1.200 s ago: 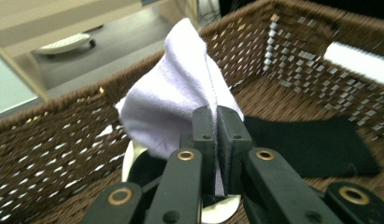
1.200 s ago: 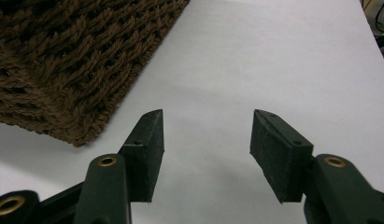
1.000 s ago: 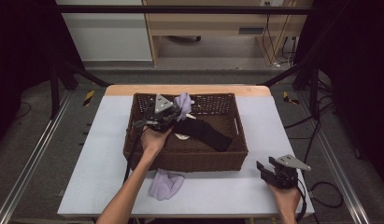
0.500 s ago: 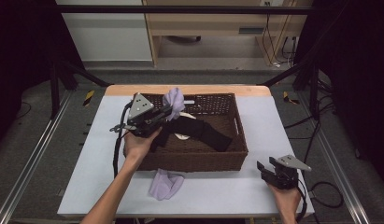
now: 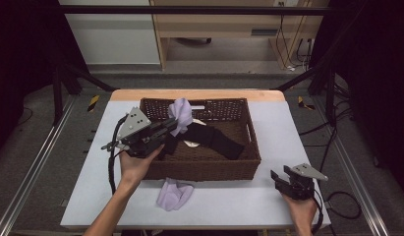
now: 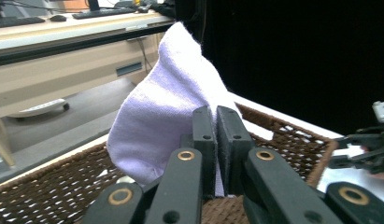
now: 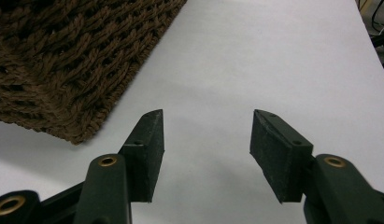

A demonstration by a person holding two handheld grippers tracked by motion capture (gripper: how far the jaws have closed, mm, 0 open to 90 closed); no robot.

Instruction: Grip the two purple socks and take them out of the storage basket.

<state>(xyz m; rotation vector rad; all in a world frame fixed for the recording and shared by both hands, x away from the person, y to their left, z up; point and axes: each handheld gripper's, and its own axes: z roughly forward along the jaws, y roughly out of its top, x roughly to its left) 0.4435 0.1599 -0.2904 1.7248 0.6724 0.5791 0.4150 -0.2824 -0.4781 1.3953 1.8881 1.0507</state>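
One purple sock (image 5: 174, 193) lies out on the table (image 5: 229, 206); the left gripper (image 6: 215, 135) pinches another purple sock (image 6: 166, 112) above the basket (image 5: 204, 169) — a black sock (image 5: 216, 140) waits inside — while the right gripper (image 7: 206, 140) rests with jaws apart, empty.

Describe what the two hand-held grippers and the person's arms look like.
Both are black, two-jawed tools. The left hand-held gripper carries a grey three-cornered plate with small dark holes, and a black cable loops down from it. The right hand-held gripper bears a like grey plate, with a black cable trailing beside the wrist. Up close, flat dark pads sit on arms with brass-coloured rivets. Both forearms are bare, with no sleeves.

Left gripper (image 5: 166, 129) with lilac sock (image 5: 180, 114), further left
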